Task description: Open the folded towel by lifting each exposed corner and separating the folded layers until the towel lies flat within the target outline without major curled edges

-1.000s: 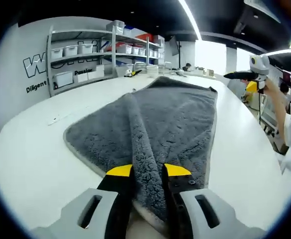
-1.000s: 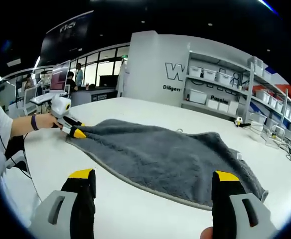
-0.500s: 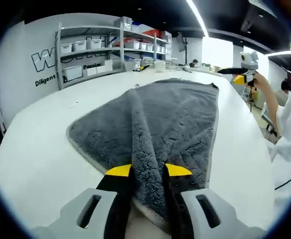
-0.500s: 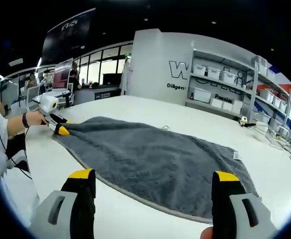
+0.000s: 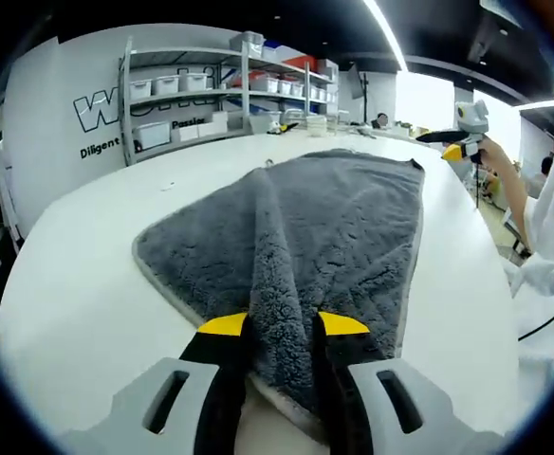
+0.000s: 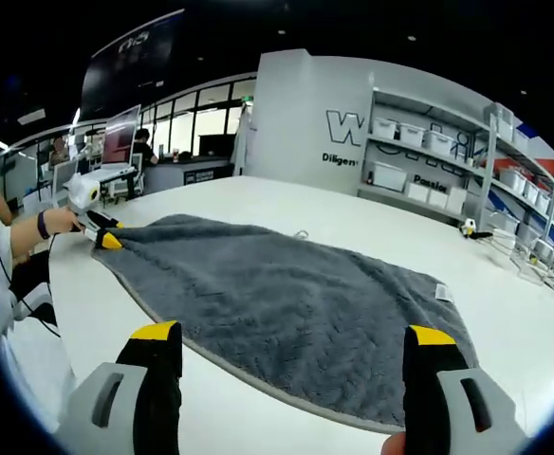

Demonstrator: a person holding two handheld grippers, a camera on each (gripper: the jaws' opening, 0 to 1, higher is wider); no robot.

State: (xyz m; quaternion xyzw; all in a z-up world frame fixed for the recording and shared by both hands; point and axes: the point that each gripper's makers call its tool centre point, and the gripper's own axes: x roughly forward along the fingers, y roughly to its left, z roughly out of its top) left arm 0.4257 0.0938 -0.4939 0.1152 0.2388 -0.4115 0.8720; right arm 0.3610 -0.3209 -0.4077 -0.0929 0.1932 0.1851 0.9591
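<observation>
One towel (image 5: 296,227) lay spread on the worktop (image 5: 78,275), one corner pinched in the left tongs (image 5: 283,327), raising a ridge (toward the far edge). Best drawn outward, low and taut, then released flat. Right tongs (image 6: 296,346) agape, holding nothing. Two tongs, one towel, one tag (image 6: 440,292).

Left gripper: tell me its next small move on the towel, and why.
Probably draw the left gripper a little further back, jaws shut. It pinches the grey towel, and a raised ridge runs up the cloth from the jaws, while the right gripper is open above the table.
</observation>
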